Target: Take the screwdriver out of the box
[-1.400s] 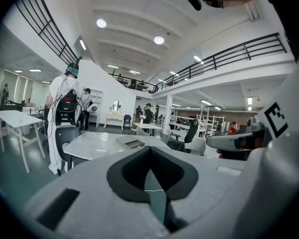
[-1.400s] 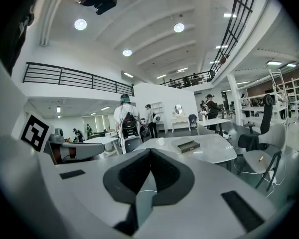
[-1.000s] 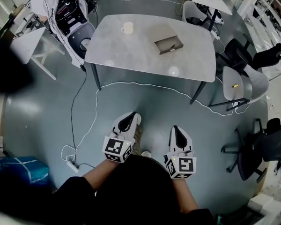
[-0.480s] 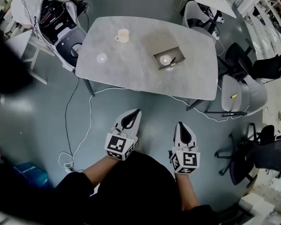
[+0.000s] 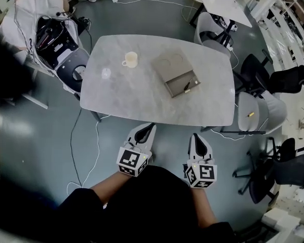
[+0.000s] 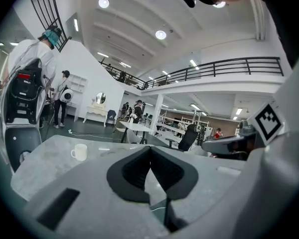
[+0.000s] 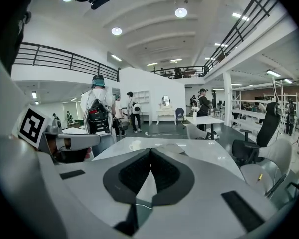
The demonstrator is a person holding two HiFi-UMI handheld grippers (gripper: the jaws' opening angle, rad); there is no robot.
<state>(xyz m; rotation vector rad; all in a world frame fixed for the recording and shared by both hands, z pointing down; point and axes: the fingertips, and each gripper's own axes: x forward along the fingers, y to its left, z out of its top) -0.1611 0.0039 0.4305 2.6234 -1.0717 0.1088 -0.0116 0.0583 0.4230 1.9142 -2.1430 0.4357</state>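
Screwdriver: a small dark screwdriver [image 5: 187,86] lies inside the shallow open grey box [image 5: 175,79] on the right half of the rounded grey stone-look table [image 5: 137,97], well apart from both grippers.
Box: it rests flat on the table with its lid folded back toward the table's far edge. The screwdriver sits slantwise in the part of the box nearest the table's right end.
Left gripper: the white left gripper [image 5: 151,125], capped by its marker cube, is held at the table's near edge. Its jaws are pressed together with nothing between them. The left gripper view [image 6: 150,149] shows the dark pads meeting at their tips and pointing across the tabletop.
Right gripper: the white right gripper [image 5: 194,134] is held just short of the table's near edge, beside the left one. Its jaws are likewise closed and empty, and the right gripper view [image 7: 150,151] shows them aimed over the table.
Screwdriver and grippers: the box and its screwdriver lie farther in on the table, ahead of the right gripper and to the right of the left gripper's line. Neither gripper touches them.
Mug: a cream ceramic mug [image 5: 130,59] stands upright on the table's far left part, well apart from the box.
Chair: a grey shell chair [image 5: 258,97] stands off the table's right end with a small yellow item on its seat.
Cable: a thin white cable [image 5: 86,151] trails over the floor off the table's near left corner.
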